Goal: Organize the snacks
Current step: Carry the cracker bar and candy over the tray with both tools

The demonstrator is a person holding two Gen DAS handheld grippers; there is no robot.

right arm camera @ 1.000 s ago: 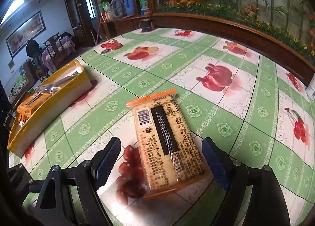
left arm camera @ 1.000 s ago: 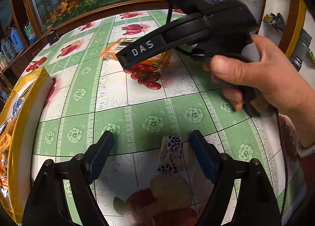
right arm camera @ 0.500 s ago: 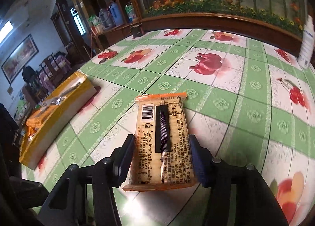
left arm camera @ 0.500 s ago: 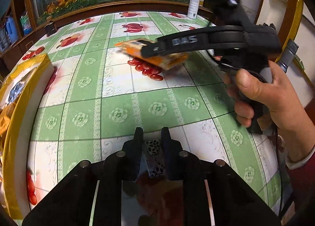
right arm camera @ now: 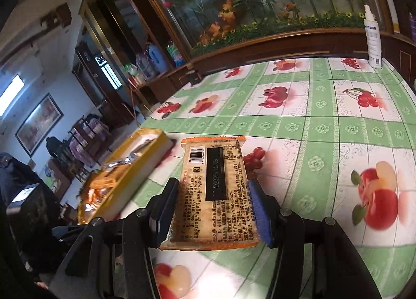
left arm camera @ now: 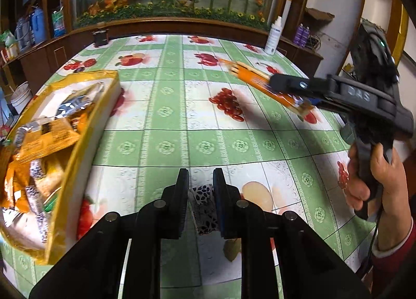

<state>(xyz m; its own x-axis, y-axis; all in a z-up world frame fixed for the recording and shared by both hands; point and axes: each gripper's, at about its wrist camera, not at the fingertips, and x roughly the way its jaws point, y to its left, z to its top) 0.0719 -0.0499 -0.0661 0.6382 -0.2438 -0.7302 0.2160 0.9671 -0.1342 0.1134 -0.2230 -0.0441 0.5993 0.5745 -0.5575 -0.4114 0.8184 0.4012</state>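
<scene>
— What does your left gripper (left arm camera: 200, 195) hold now?

— Its jaws pinch the small black-and-white patterned snack (left arm camera: 202, 208). A second ago they stood spread on either side of it while it lay on the tablecloth (left arm camera: 208, 142); now you have it lifted, near the front edge.

— And your right gripper (right arm camera: 213, 208)?

— It clamps the orange cracker packet (right arm camera: 215, 189) by its long sides, barcode face up. Earlier that packet lay flat over the grape print with the jaws wide around it; now it hangs clear of the cloth, to the right of the yellow box (left arm camera: 85, 127).

— Where is that box?

— At the left, already full of wrappers. It fills far more of your left view than before.
</scene>
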